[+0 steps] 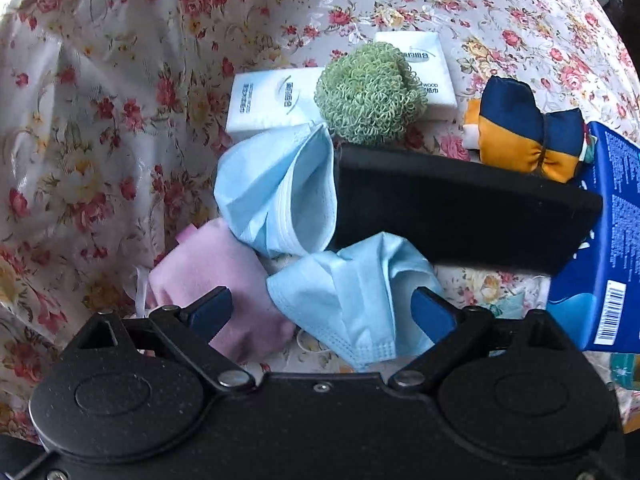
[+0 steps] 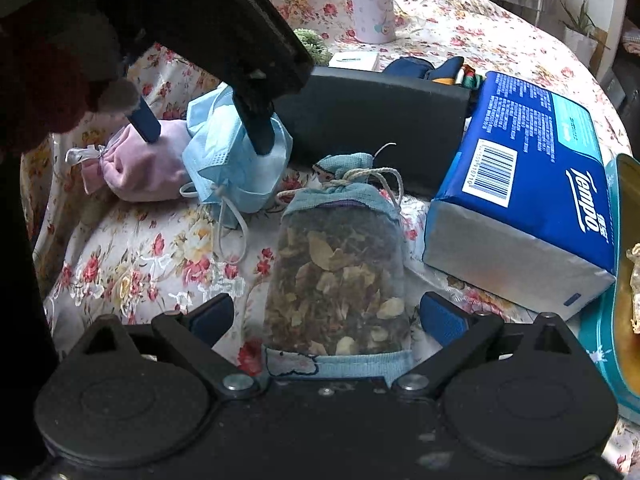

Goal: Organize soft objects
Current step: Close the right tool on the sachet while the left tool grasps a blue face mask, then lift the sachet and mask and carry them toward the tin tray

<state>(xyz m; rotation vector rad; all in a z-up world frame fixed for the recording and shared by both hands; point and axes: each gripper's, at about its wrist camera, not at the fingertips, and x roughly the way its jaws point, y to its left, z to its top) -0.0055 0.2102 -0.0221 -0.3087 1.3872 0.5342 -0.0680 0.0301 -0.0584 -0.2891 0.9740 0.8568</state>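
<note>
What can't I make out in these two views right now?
- Black case: its far side, and how it sits on the table, in both views.
- Tin: cut off by the right wrist frame edge; contents unclear.
- Green scrubber: in the right wrist view mostly hidden by the left gripper.
- White packs: print too small.

The left gripper (image 1: 322,312) points steeply downward with jaws spread wide, and the right gripper (image 2: 326,314) likewise has wide jaws.
</note>
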